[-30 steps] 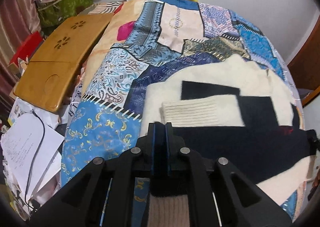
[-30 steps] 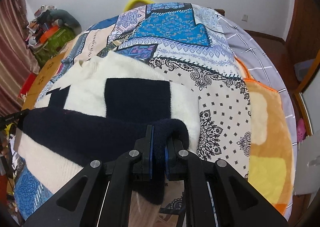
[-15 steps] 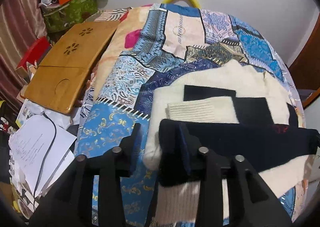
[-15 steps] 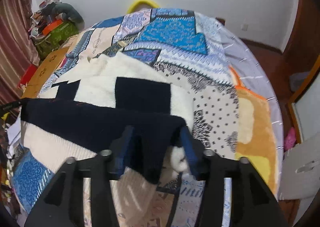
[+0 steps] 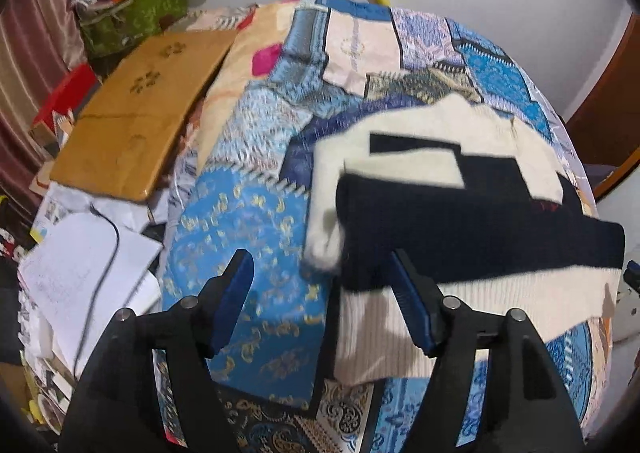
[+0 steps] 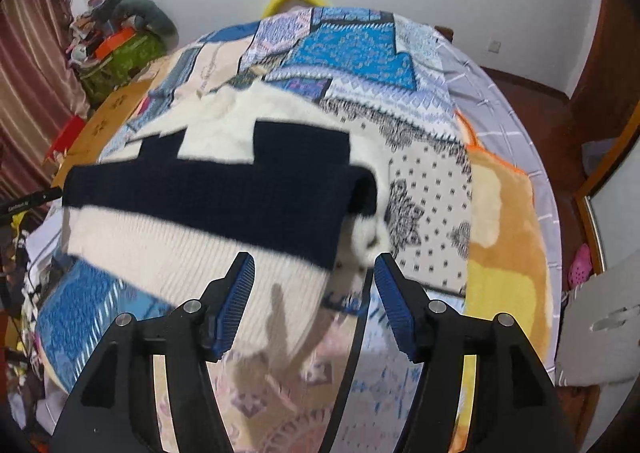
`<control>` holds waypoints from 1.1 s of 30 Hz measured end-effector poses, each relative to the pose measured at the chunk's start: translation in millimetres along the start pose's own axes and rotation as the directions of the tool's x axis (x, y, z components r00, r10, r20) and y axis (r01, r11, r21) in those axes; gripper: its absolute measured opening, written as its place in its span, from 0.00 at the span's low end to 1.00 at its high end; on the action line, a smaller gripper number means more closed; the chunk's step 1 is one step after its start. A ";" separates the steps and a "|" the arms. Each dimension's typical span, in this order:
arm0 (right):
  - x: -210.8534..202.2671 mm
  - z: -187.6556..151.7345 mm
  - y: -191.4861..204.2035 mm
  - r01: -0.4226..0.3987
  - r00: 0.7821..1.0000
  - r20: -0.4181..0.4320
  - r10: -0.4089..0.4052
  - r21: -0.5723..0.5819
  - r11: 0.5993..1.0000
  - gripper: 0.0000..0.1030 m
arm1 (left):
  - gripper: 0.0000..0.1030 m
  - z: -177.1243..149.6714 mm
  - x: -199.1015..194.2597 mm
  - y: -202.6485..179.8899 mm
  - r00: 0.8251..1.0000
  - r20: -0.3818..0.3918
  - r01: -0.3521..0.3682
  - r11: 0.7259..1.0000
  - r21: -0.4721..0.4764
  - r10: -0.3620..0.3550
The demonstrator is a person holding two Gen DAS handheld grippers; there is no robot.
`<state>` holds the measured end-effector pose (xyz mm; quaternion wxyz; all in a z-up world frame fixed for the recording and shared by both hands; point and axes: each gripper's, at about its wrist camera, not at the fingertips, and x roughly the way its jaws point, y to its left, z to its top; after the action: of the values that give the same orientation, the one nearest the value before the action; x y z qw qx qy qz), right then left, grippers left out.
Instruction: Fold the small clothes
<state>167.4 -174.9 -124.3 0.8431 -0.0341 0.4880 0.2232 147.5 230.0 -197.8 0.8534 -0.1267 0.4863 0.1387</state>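
Crosswise on the bed (image 6: 436, 213), the folded cream-and-navy sweater (image 5: 460, 221) runs between both hands, its near hem just ahead of the left gripper (image 5: 322, 301) and right gripper (image 6: 314, 303), whose jaws are opening and pinch nothing.

Sweater (image 5: 460, 213): fuzzy knit, ribbed cream hem. Bedspread (image 5: 248, 237): smooth printed cloth. Board (image 5: 132, 109): smooth wood. Gripper pads (image 6: 236, 305): ridged blue plastic.
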 end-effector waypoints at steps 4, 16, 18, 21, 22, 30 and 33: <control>6.6 -13.5 1.9 -0.026 0.999 -0.025 0.026 0.019 0.999 0.57 | 0.67 -14.5 9.8 0.1 0.999 -0.044 0.013 1.000 0.003 -0.013; 25.1 -29.5 3.8 -0.116 0.990 -0.070 0.122 0.091 0.989 0.39 | 0.67 -37.3 35.5 -11.7 0.985 -0.146 0.089 0.996 0.003 -0.088; 29.2 -31.3 6.5 -0.126 0.987 -0.087 0.134 0.091 0.988 0.26 | 0.67 -37.8 35.8 -11.5 0.982 -0.151 0.115 0.993 -0.009 -0.115; 30.2 -32.1 10.4 -0.142 0.985 -0.088 0.149 0.081 0.986 0.15 | 0.53 -37.9 34.7 -14.1 0.976 -0.158 0.150 0.989 -0.011 -0.150; 29.5 -31.3 11.4 -0.144 0.985 -0.083 0.151 0.078 0.986 0.12 | 0.50 -37.9 34.0 -15.2 0.974 -0.160 0.164 0.986 -0.009 -0.163; 14.6 -15.0 18.6 -0.145 0.989 0.005 0.145 0.032 0.989 0.07 | 0.07 -29.9 21.8 -27.5 0.978 -0.119 0.178 0.983 0.032 -0.173; 6.3 -3.9 19.6 -0.139 0.989 0.047 0.138 0.016 0.990 0.07 | 0.07 -21.4 10.1 -28.9 0.981 -0.082 0.178 0.983 0.036 -0.174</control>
<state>158.8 -156.3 -128.6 0.8369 0.0135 0.4717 0.2772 145.9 196.8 -214.8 0.8451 -0.1558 0.5093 0.0470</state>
